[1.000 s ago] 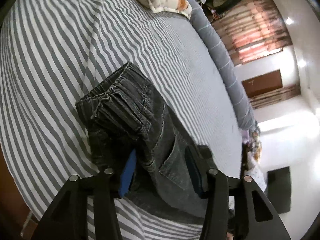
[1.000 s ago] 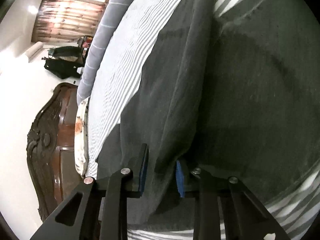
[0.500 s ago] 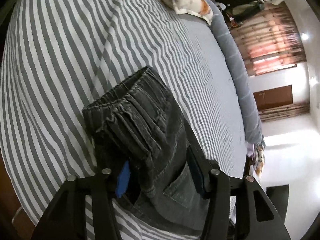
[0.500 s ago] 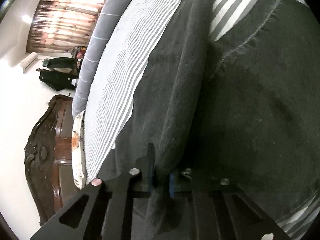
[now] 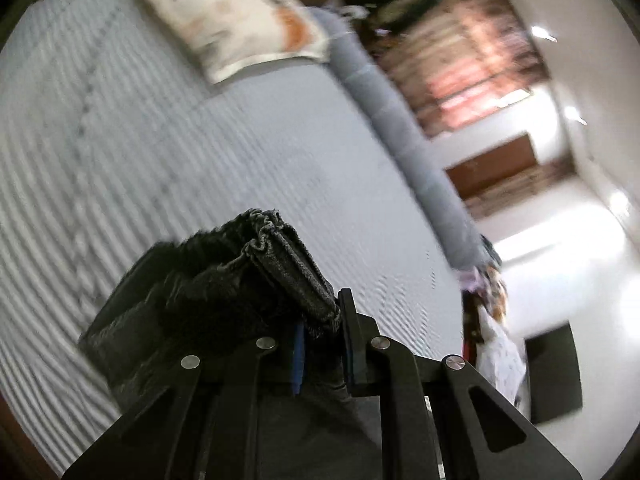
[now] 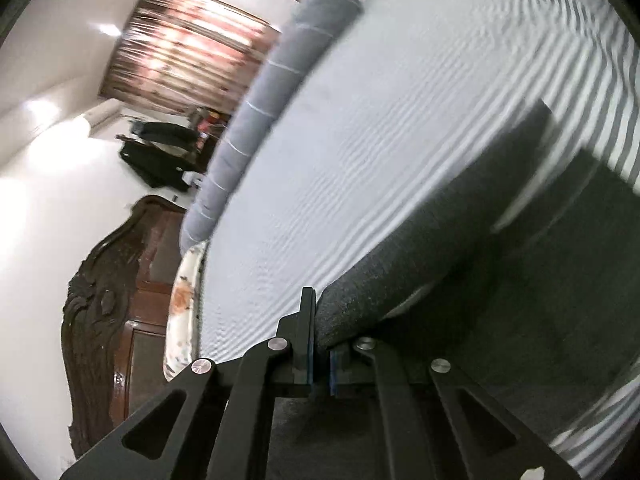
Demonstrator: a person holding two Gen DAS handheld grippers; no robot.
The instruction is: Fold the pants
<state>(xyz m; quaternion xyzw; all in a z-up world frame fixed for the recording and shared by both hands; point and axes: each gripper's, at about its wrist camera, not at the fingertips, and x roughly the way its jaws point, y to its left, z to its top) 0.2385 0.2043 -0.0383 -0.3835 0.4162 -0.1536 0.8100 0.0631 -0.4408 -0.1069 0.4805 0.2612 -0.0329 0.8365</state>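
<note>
Above the striped bed (image 5: 168, 128), the dark denim pants (image 5: 256, 268) hang lifted, waistband bunched in the left gripper (image 5: 322, 336), jaws pinched narrow on the elastic edge. A folded leg ridge (image 6: 420, 248) is clamped likewise by the right gripper (image 6: 320, 356), the rest of the cloth trailing onto the bed. Doing this well likely means carrying both holds level and together, keeping the fabric taut so layers land edge on edge. A floral pillow (image 5: 236, 16) and grey bolster (image 6: 272, 72) lie well apart.
</note>
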